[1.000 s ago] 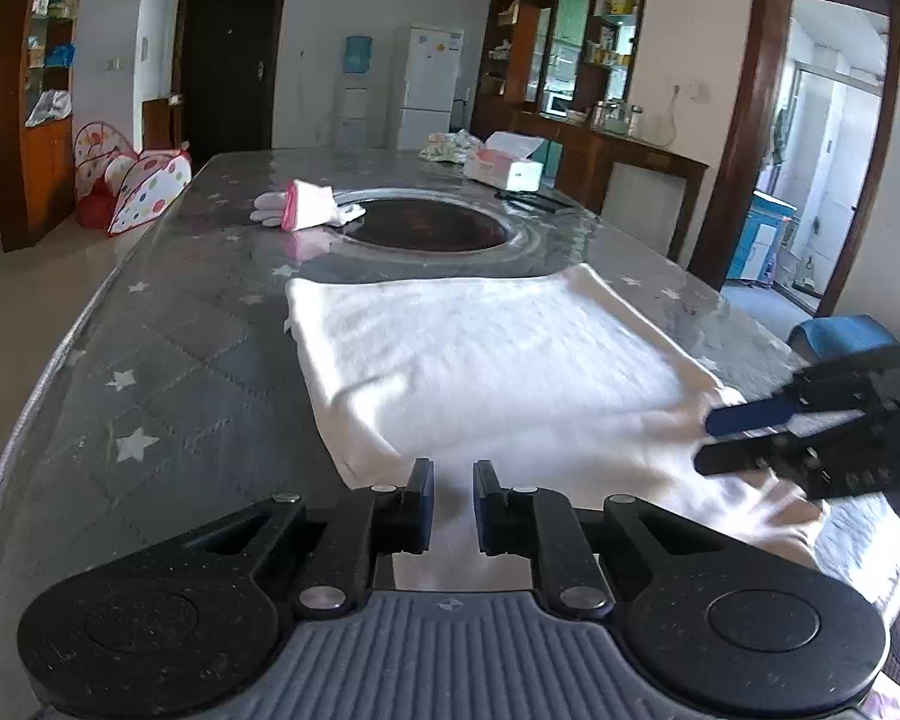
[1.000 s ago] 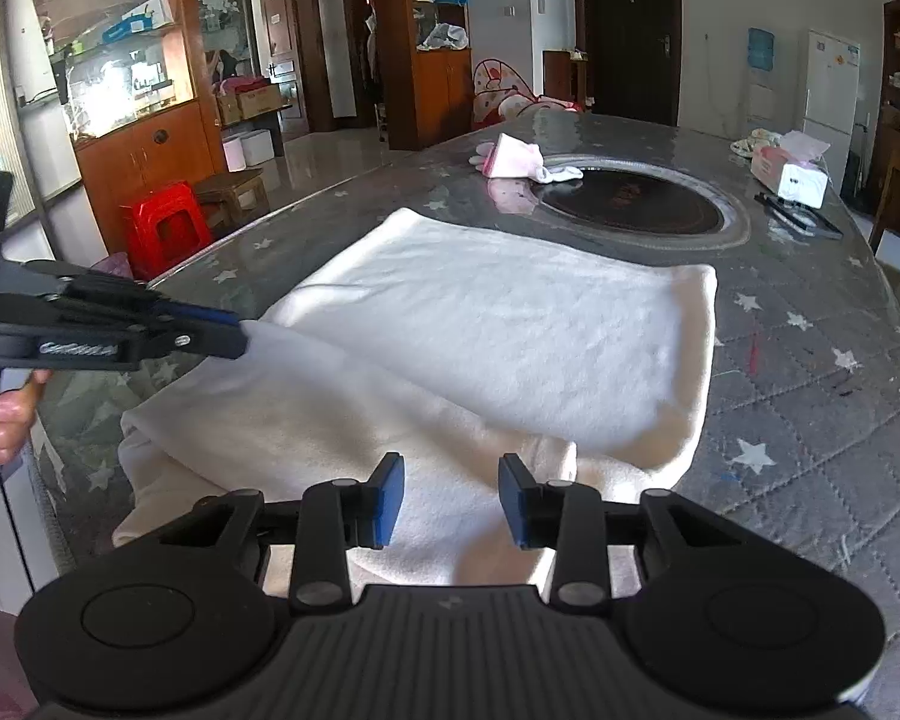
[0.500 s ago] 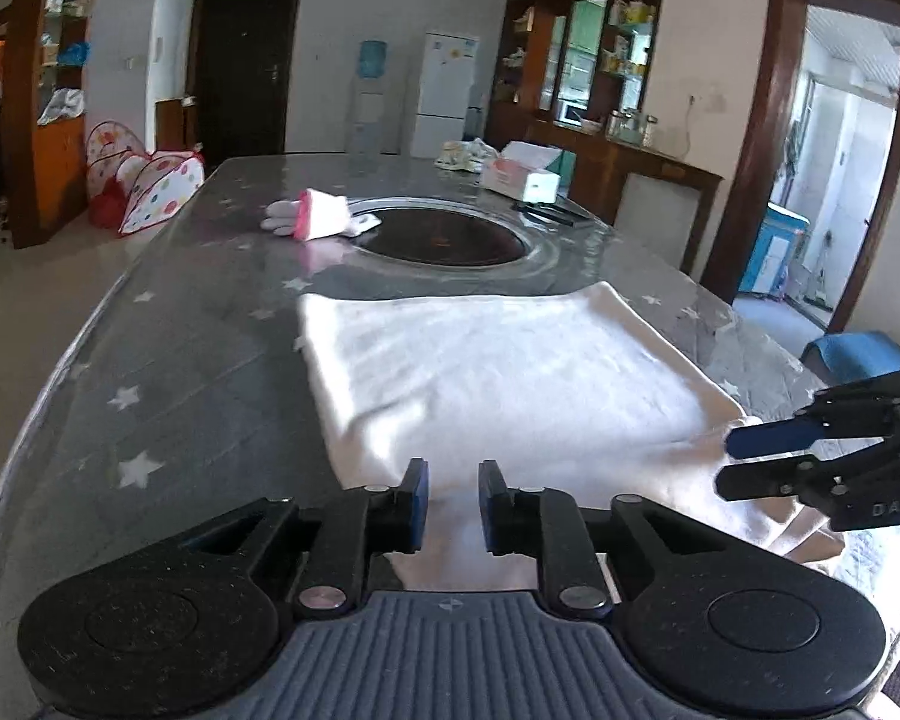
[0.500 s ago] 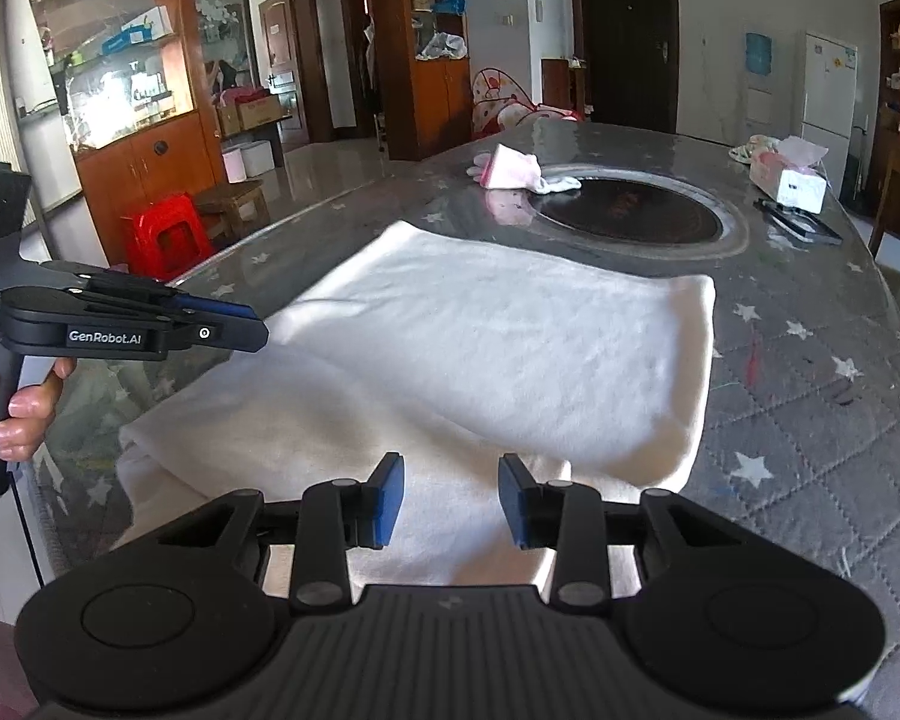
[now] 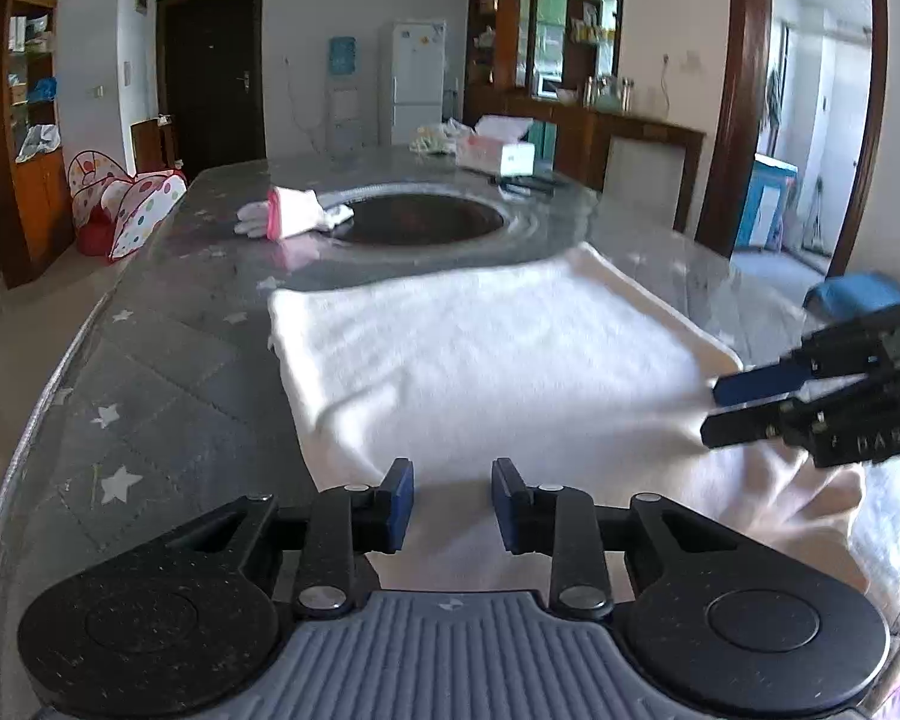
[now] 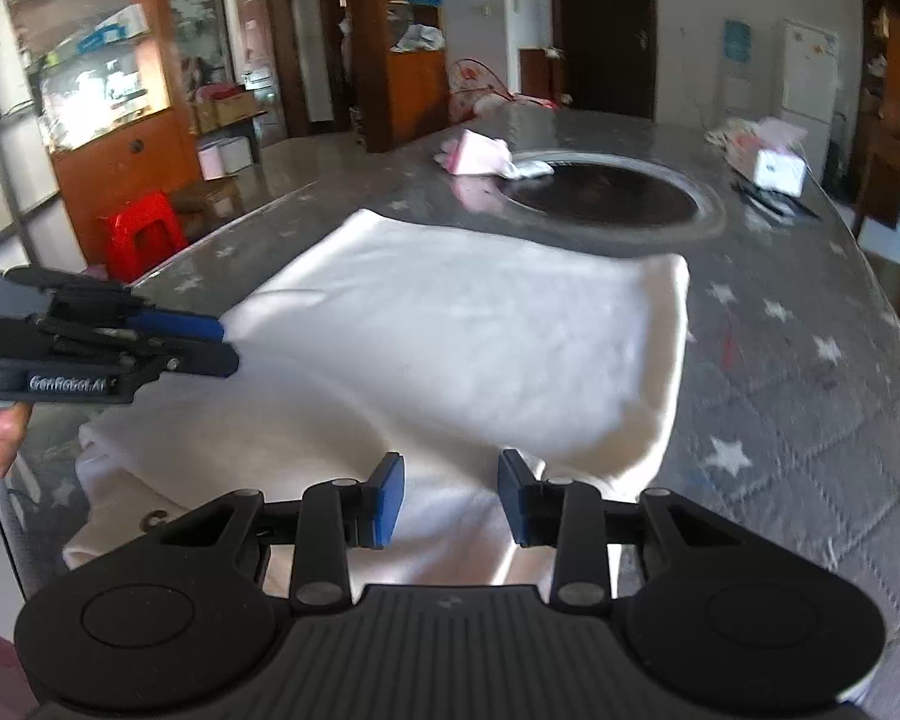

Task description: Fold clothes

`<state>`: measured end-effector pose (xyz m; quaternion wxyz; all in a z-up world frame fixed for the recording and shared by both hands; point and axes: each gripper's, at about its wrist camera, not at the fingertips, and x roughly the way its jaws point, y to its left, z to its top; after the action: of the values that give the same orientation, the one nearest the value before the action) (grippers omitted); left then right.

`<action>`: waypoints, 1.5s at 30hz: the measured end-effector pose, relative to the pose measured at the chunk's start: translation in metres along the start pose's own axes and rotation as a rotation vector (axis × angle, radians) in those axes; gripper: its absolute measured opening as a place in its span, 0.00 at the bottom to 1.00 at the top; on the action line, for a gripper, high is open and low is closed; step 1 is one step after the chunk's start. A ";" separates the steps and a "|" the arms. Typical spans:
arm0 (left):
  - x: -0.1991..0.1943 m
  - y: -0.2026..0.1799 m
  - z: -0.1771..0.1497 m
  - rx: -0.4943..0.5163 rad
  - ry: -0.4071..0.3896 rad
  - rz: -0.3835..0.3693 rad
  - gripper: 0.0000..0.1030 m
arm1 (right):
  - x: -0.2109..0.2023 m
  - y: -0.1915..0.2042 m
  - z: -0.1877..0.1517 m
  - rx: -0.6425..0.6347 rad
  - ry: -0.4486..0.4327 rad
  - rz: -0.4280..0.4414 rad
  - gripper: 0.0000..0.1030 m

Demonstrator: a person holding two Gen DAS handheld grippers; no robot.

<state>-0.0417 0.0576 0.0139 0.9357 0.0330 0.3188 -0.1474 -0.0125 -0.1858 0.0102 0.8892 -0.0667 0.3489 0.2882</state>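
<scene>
A white cloth (image 5: 480,360) lies spread on the grey star-patterned table, its near part rumpled and hanging over the front edge; it also shows in the right wrist view (image 6: 462,348). My left gripper (image 5: 452,507) is open and empty just above the cloth's near edge; it appears at the left of the right wrist view (image 6: 225,345). My right gripper (image 6: 449,507) is open and empty above the rumpled near part; it appears at the right of the left wrist view (image 5: 714,411).
A round dark inset (image 5: 426,219) sits mid-table, with a pink and white glove (image 5: 288,216) beside it and a tissue box (image 5: 510,156) farther back. The table edge (image 5: 48,396) curves at the left. A red stool (image 6: 141,234) stands on the floor.
Both grippers have lowered and moved forward toward the cloth. The left gripper's jaws have opened wider. The cloth's near part has shifted slightly.
</scene>
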 end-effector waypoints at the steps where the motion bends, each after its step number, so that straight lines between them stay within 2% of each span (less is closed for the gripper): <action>1: -0.002 0.000 0.000 0.001 0.000 -0.001 0.34 | -0.004 0.001 0.000 -0.004 -0.006 0.000 0.33; 5: -0.011 -0.003 -0.001 0.011 -0.007 -0.009 0.36 | -0.019 0.008 -0.004 -0.046 -0.019 0.006 0.33; 11: -0.025 -0.019 -0.012 0.071 0.010 -0.043 0.40 | -0.022 0.016 -0.019 -0.119 0.030 0.009 0.33; 15: -0.040 -0.023 -0.020 0.107 0.017 -0.060 0.42 | -0.029 0.018 -0.021 -0.133 0.020 0.005 0.33; 18: -0.059 -0.026 -0.028 0.164 0.003 -0.085 0.47 | -0.036 0.019 -0.021 -0.144 0.015 0.006 0.33; 22: -0.072 -0.035 -0.042 0.270 0.019 -0.115 0.47 | -0.043 0.020 -0.023 -0.156 0.018 0.009 0.34; 26: -0.074 -0.053 -0.056 0.415 0.026 -0.111 0.47 | -0.052 0.022 -0.025 -0.178 0.024 0.008 0.35; 28: -0.071 -0.063 -0.061 0.472 0.011 -0.096 0.47 | -0.055 0.023 -0.026 -0.190 0.028 0.006 0.39; 36: -0.058 -0.077 -0.063 0.538 -0.039 -0.096 0.47 | -0.067 0.027 -0.039 -0.249 0.057 -0.010 0.50; 37: -0.057 -0.077 -0.064 0.539 -0.042 -0.099 0.46 | -0.068 0.027 -0.041 -0.257 0.060 -0.011 0.50; 39: -0.056 -0.078 -0.064 0.539 -0.046 -0.104 0.24 | -0.071 0.027 -0.044 -0.270 0.065 -0.012 0.52; 42: -0.056 -0.077 -0.061 0.525 -0.059 -0.106 0.16 | -0.076 0.029 -0.050 -0.307 0.068 -0.009 0.54; 45: -0.058 -0.071 -0.052 0.492 -0.077 -0.119 0.12 | -0.081 0.034 -0.057 -0.373 0.066 0.002 0.58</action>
<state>-0.1370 0.0122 0.0097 0.9007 0.2353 0.2386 -0.2765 -0.1125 -0.2133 0.0238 0.8491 -0.2395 0.3186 0.3466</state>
